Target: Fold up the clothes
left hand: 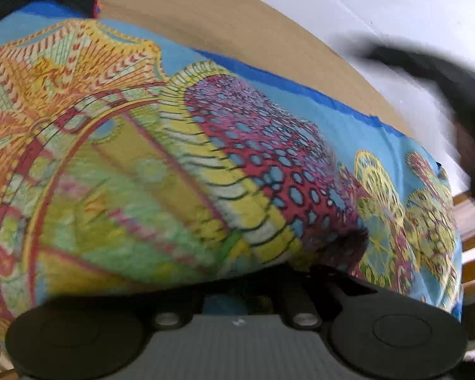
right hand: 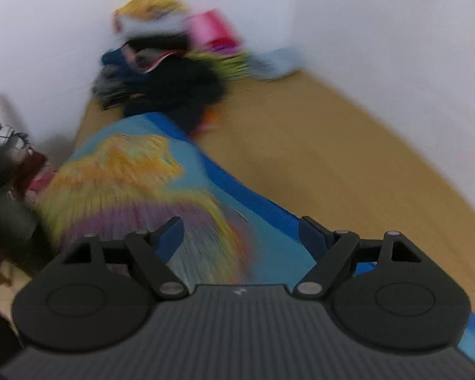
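A bright patterned cloth [left hand: 205,158], blue with yellow, red and purple motifs and a dark blue hem, lies across the wooden table [left hand: 237,31]. In the left wrist view it drapes over my left gripper [left hand: 329,272]. The fingers are hidden under it, and the fabric puckers where they pinch it. In the right wrist view the same cloth [right hand: 136,174] stretches away over the table [right hand: 332,158]. My right gripper [right hand: 242,237] hovers above its near end, open wide. The blue pads [right hand: 171,237] stand apart and do not press on the fabric.
A heap of other clothes [right hand: 174,79], dark, pink, yellow and light blue, sits in the far corner against the white wall. More garments [right hand: 12,164] hang off the table's left side. A blurred dark shape [left hand: 443,72] crosses the right of the left wrist view, above wooden slats [left hand: 471,253].
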Tool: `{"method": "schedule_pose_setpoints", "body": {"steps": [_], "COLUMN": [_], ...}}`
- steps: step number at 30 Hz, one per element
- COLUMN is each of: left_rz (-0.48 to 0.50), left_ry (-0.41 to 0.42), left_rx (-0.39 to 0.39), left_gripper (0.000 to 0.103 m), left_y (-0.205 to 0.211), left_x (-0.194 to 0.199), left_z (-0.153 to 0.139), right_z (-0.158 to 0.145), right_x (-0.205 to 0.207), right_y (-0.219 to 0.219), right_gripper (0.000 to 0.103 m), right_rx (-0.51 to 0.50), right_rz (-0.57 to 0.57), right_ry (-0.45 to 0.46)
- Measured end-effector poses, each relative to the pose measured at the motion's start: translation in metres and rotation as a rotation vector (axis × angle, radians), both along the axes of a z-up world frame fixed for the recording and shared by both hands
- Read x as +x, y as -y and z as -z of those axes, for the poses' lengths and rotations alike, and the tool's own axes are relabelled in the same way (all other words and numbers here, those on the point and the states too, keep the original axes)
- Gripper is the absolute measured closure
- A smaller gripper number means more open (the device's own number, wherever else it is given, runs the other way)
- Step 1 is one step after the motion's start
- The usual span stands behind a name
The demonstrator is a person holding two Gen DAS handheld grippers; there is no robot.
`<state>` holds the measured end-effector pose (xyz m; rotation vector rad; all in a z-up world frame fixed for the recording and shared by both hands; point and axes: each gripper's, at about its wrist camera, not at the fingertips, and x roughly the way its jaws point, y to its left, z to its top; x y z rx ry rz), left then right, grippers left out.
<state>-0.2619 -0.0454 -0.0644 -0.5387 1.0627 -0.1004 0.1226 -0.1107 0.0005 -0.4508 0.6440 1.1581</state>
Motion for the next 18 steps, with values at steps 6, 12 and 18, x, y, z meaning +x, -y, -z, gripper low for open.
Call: {"method": "schedule_pose_setpoints", "body": {"steps": [6, 12, 18], "left_rz": [-0.037, -0.062, -0.051], "left_ry": [-0.015, -0.005, 0.029], "left_rx": [-0.030, -0.062, -0.044], "left_gripper": [0.096, 0.096, 0.096], "left_y": [-0.094, -0.136, -0.115], "left_x": [0.099, 0.146, 0.139], "left_z": [-0.007, -0.014, -0.029], "right_z": [0.047, 0.104, 0.076], "right_x": [0.020, -0.003, 0.003], "right_y": [-0.184, -0.236, -0.219], "right_gripper": [0.022, 0.024, 0.100], "right_rx": [-0.093, -0.300, -0.215], "right_rz": [-0.180, -0.347, -0.325], "right_ry": [-0.147, -0.046, -0.053]}}
